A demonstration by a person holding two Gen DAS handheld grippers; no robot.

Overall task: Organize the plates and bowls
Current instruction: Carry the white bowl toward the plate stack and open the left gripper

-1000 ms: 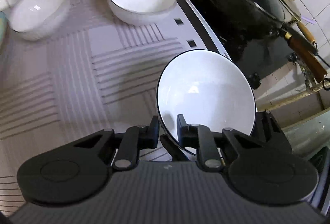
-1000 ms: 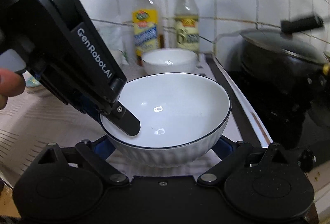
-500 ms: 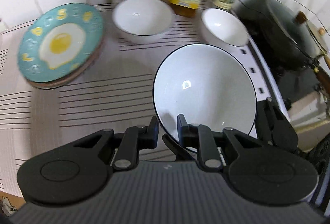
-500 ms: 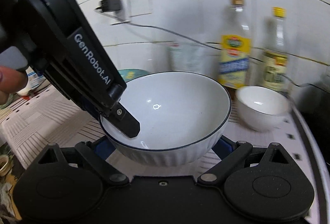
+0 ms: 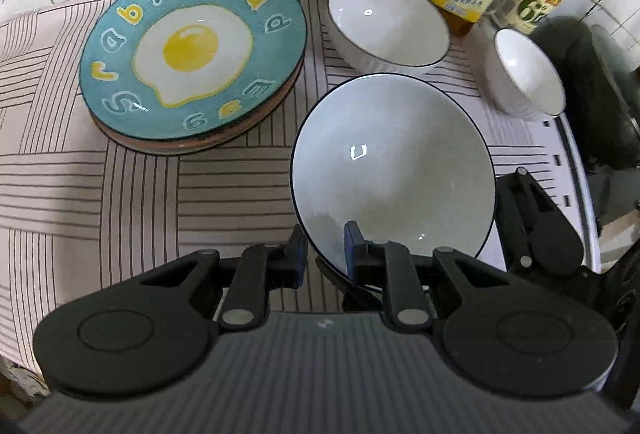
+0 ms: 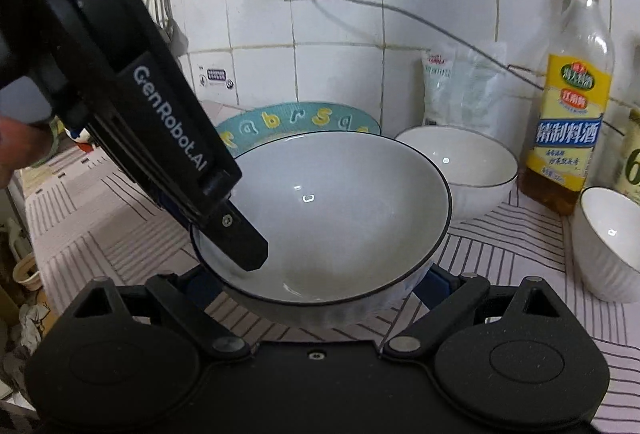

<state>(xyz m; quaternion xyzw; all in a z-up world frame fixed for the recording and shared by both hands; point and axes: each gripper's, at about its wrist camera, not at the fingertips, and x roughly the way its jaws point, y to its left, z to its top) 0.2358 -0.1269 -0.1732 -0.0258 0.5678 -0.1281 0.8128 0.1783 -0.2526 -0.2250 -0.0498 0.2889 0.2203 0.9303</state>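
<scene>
Left hand-held gripper [image 5: 325, 254] clamping near rim of big bowl [image 5: 392, 170], right hand-held gripper [image 6: 316, 274] cradling its underside, fingers apart; carrying toward second bowl [image 5: 386, 22] lying straight ahead on desk [image 5: 120, 194].

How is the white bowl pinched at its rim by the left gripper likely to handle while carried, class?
The white bowl looks like glazed ceramic with sharp highlights, so it is probably slick and fragile. The left gripper clamps only one edge, so it may tilt or pivot. The right gripper straddles its ribbed underside, likely steadying that weight.
</scene>
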